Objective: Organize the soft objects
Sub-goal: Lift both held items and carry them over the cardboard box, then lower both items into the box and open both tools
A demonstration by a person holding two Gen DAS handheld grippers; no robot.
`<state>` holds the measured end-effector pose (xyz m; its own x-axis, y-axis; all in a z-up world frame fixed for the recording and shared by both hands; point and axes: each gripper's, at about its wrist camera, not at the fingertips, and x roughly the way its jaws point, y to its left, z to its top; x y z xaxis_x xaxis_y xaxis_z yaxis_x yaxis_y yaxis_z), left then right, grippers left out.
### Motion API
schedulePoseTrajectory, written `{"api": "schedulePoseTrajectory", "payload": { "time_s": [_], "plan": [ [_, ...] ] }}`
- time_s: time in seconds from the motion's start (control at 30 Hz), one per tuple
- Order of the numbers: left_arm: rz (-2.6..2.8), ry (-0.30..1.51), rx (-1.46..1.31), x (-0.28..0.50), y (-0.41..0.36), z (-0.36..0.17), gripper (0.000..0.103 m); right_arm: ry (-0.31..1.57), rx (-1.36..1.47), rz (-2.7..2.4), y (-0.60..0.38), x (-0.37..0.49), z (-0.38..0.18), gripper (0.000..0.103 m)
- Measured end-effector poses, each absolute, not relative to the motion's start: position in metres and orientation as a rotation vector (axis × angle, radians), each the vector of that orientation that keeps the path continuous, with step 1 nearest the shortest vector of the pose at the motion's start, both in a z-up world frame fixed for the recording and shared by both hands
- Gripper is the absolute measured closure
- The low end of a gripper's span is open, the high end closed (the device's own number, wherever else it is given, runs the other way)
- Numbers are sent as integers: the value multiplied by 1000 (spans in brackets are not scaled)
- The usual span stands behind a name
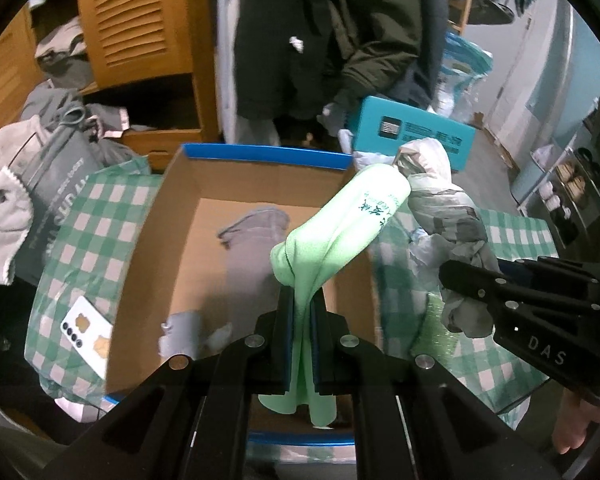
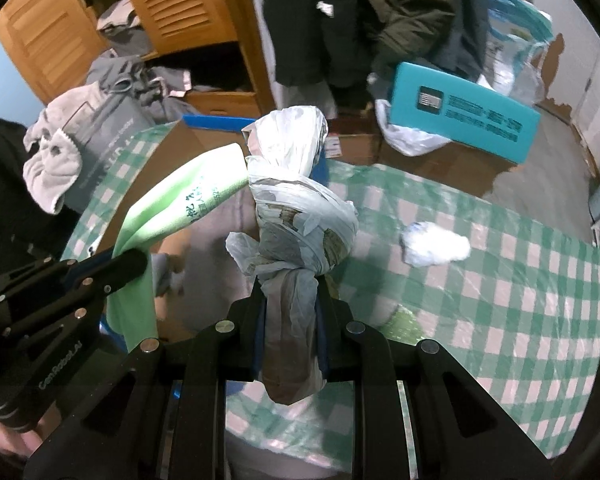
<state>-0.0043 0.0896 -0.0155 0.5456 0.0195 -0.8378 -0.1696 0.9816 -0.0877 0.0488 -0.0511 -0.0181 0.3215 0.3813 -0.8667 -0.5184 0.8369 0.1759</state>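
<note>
My left gripper is shut on a light green cloth with dark printed characters, holding it above an open cardboard box with blue trim. It also shows in the right wrist view. My right gripper is shut on a knotted white and grey plastic bag, held above the box's right edge; it also shows in the left wrist view. The green cloth's far end touches the bag. Grey cloths lie inside the box.
The box stands on a green checked tablecloth. A white crumpled wad and a green scrubber lie on the cloth. A phone lies left of the box. A teal box, hanging coats and a wooden cabinet stand behind.
</note>
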Motion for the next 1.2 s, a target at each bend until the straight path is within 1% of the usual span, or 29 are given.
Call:
{"api": "schedulePoseTrajectory", "payload": {
  "time_s": [0.43,0.8,0.87,0.9,0.93,1.03,1.1,1.2],
  "plan": [
    [244,1024,-177,-9,146,-38,96,1138,-208,661,16,45,-34,84],
    [276,1081,-174,-7,152,-54,95,1201,-243,680,36,45,-58,84],
    [281,1087,-180,-7,154,-55,91,1215,-243,684,36,45,-61,80],
    [283,1089,-186,-7,154,-56,84,1219,-245,684,36,45,-62,80],
    [285,1089,-189,-7,155,-56,77,1219,-244,680,35,45,-63,77],
    [301,1071,-181,-7,154,-54,68,1215,-232,676,29,46,-61,69],
    [296,1063,-177,-7,153,-52,66,1211,-216,666,23,48,-59,66],
    [280,1057,-170,-6,147,-50,65,1208,-190,654,13,52,-56,60]
  ]
}}
